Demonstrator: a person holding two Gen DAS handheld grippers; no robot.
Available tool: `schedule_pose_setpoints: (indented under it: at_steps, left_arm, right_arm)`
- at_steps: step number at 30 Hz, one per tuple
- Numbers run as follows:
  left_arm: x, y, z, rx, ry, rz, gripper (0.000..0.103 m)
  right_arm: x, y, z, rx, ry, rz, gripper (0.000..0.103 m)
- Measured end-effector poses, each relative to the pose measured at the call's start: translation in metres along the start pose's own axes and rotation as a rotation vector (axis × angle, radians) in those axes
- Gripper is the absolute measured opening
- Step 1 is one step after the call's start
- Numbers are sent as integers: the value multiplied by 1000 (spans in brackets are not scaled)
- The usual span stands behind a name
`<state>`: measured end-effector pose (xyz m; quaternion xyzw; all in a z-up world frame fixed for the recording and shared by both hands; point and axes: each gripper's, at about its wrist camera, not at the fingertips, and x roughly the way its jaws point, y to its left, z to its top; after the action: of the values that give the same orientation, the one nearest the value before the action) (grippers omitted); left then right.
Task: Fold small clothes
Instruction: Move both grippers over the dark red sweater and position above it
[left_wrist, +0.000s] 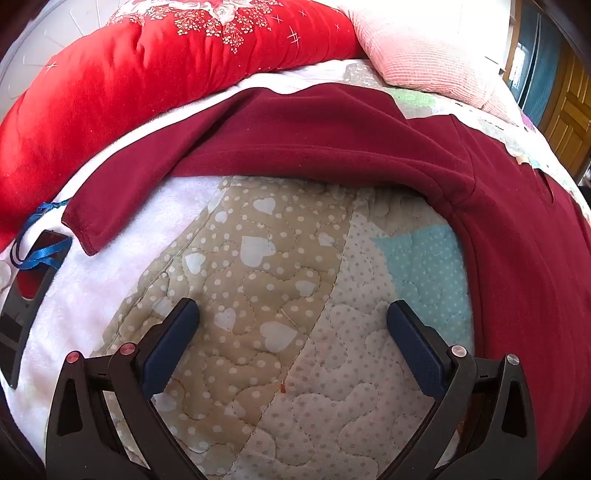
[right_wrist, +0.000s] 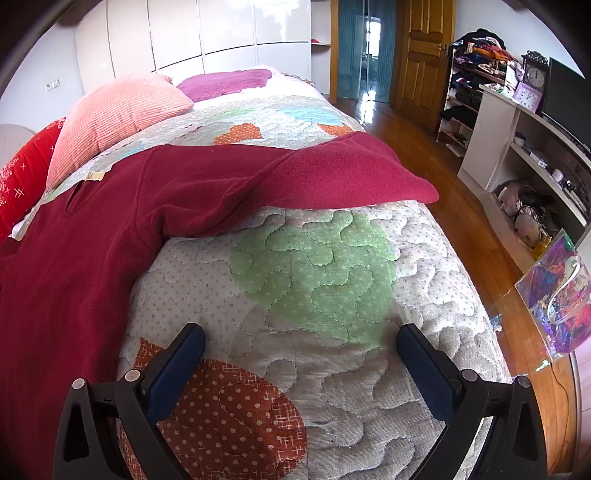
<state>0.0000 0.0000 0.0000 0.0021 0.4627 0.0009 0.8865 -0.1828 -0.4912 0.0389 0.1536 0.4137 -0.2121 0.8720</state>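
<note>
Fingers of the left gripper (left_wrist: 293, 317) stand wide apart in the left wrist view, with nothing between them but the quilt (left_wrist: 273, 295), over a tan patch with white hearts. A dark red top (left_wrist: 332, 147) lies spread on the quilt ahead of the gripper and apart from it. One sleeve (left_wrist: 122, 195) stretches to the left, its cuff resting on a white fleece blanket (left_wrist: 92, 280). The body of the top runs down the right side of the view. Behind it sit a bright red pillow (left_wrist: 110, 85) and a pink pillow (left_wrist: 417, 59). A blue ribbon (left_wrist: 37, 251) lies at the left edge beside a dark object too cut off to name.

Turning to the right wrist view, the right gripper (right_wrist: 301, 341) is likewise fully spread and holds nothing, hovering over a green patch of the quilt (right_wrist: 317, 273). The top (right_wrist: 110, 229) fills the left side, and its other sleeve (right_wrist: 351, 173) reaches right to the edge of the bed, cuff end near the drop. The pink pillow (right_wrist: 118, 110) lies beyond. Past the bed are a wooden floor (right_wrist: 424, 158), a door (right_wrist: 424, 48), shelves (right_wrist: 517, 158) and a shiny bag (right_wrist: 557, 295).
</note>
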Motion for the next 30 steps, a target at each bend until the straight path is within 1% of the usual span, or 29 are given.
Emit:
schedule_pose_setpoints:
  at_steps: [13, 16, 18, 22, 25, 28, 30]
  left_arm:
    - [1, -1, -1, 0, -6, 9, 103]
    - [-2, 1, 1, -13, 10, -1, 103]
    - [-4, 2, 0, -3, 25, -4, 103]
    - [-18, 1, -3, 4, 46, 2, 102]
    - [-37, -4, -10, -1, 15, -10, 102]
    - [-61, -15, -19, 32, -38, -21, 102]
    - [-77, -21, -22, 57, -66, -26, 102]
  right_arm:
    - [1, 0, -1, 0, -1, 0, 103]
    - [1, 1, -1, -1, -1, -1, 103]
    - [2, 0, -1, -1, 1, -1, 103]
    - [5, 1, -4, -2, -1, -3, 103]
    - [5, 3, 0, 1, 20, 4, 103]
    - [0, 0, 6, -2, 77, 34, 103]
    - [-10, -2, 1, 1, 95, 30, 102]
